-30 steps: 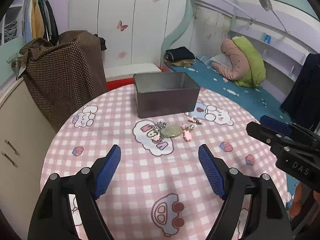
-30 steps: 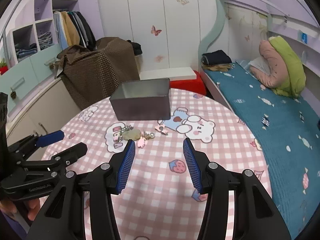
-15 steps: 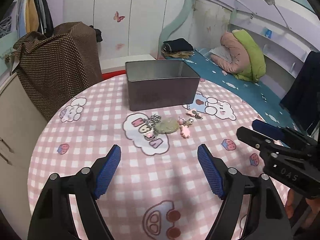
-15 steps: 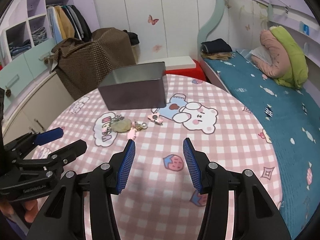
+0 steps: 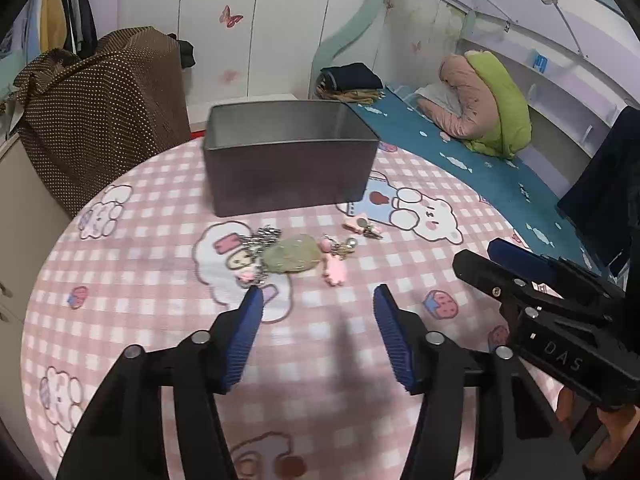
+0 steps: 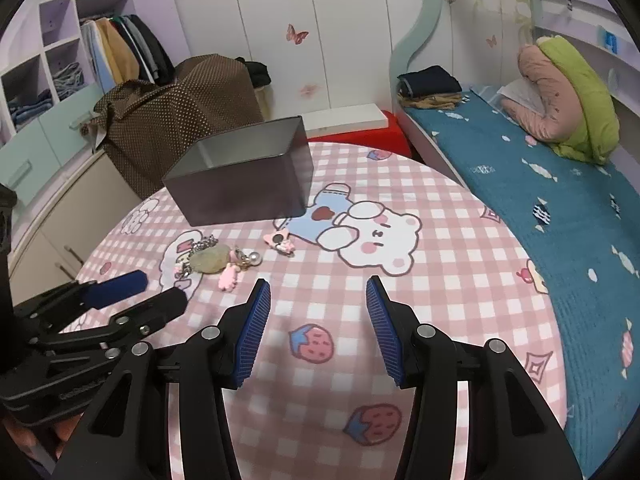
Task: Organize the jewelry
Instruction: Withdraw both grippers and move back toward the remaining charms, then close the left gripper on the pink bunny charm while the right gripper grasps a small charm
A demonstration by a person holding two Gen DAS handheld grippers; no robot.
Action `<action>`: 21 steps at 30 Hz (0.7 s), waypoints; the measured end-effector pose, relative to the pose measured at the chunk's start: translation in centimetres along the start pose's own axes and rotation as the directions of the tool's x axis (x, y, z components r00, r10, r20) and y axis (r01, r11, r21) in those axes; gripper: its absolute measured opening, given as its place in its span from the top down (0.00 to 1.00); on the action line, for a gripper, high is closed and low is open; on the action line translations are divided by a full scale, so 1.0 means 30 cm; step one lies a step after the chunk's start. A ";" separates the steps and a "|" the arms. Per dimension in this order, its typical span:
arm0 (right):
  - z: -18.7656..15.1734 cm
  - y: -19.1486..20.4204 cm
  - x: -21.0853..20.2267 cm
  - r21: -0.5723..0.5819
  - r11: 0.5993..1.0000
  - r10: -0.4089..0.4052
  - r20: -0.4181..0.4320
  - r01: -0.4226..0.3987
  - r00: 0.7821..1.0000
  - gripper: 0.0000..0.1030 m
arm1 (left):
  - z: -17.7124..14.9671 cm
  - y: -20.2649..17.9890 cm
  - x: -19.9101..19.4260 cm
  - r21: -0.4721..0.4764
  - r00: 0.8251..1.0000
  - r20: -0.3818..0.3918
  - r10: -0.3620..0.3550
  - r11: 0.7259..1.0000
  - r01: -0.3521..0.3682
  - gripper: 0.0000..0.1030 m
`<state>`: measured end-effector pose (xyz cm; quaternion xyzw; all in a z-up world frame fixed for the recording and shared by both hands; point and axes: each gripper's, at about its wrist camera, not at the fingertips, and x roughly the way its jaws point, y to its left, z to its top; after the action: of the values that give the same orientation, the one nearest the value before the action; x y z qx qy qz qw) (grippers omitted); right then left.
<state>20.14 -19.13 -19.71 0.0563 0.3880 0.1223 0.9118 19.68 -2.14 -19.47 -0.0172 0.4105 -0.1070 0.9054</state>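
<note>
A grey metal box (image 5: 290, 160) stands open-topped at the far side of the round table; it also shows in the right wrist view (image 6: 244, 174). In front of it lies jewelry: a pale green stone with a silver chain (image 5: 292, 258) (image 6: 208, 260), a pink charm with beads (image 5: 336, 268) (image 6: 232, 276), and a small pink clip (image 5: 362, 226) (image 6: 280, 242). My left gripper (image 5: 318, 300) is open and empty, just short of the green stone. My right gripper (image 6: 318, 292) is open and empty, to the right of the jewelry.
The table has a pink checked cloth (image 5: 140, 320) with cartoon prints. A brown dotted bag (image 5: 100, 108) stands beyond its left edge. A bed with a blue sheet (image 6: 560, 200) lies to the right. White wardrobes are behind.
Both grippers have moved forward and lower towards the jewelry. The left gripper's jaws have narrowed but stay open. Nothing on the table has moved.
</note>
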 end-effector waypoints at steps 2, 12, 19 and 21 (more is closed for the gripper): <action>0.002 -0.012 0.010 -0.001 1.000 0.005 -0.004 -0.005 1.000 0.52 | 0.002 -0.023 0.030 -0.003 1.000 -0.020 -0.004 1.000 0.004 0.50; 0.004 -0.078 0.071 0.009 0.999 0.052 -0.027 -0.052 0.998 0.52 | 0.020 -0.067 0.141 -0.006 0.996 -0.073 0.053 0.999 -0.053 0.69; 0.029 -0.085 0.092 -0.016 0.996 0.082 -0.030 -0.083 0.996 0.52 | 0.049 -0.078 0.177 -0.006 0.993 -0.083 0.078 0.997 -0.079 0.79; 0.041 -0.079 0.101 -0.036 0.996 0.082 -0.037 -0.084 0.996 0.52 | 0.054 -0.083 0.183 -0.001 0.993 -0.081 0.090 0.996 -0.091 0.82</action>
<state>23.47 -20.61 -21.41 0.0532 0.3990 0.1682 0.8998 23.94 -5.81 -22.16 0.0036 0.4472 -0.0655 0.8920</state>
